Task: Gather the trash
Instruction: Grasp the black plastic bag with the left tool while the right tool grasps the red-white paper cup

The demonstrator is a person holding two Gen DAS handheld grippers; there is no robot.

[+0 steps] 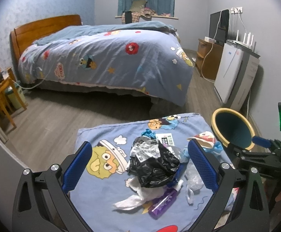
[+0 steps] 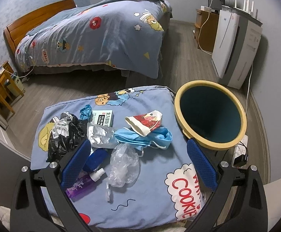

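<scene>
Trash lies on a blue cartoon-print cushion (image 2: 152, 185): a black plastic bag (image 1: 155, 166) (image 2: 66, 139), white tissue (image 1: 134, 199), a purple bottle (image 1: 163, 203) (image 2: 80, 187), clear plastic (image 2: 124, 164), a blue face mask (image 2: 146, 137), a red-and-white paper cup (image 2: 146, 121), a foil pack (image 2: 99, 135) and a small box (image 2: 102, 118). A yellow-rimmed bin (image 2: 211, 114) (image 1: 233, 131) stands right of the cushion. My left gripper (image 1: 140, 166) is open over the black bag. My right gripper (image 2: 138, 164) is open over the clear plastic.
A bed (image 1: 105, 58) with a matching quilt fills the room's middle. A white air purifier (image 2: 235, 48) and a wooden cabinet (image 1: 208, 60) stand by the right wall. A wooden stool (image 1: 1, 96) is at left. A power strip (image 2: 241, 152) lies beside the bin.
</scene>
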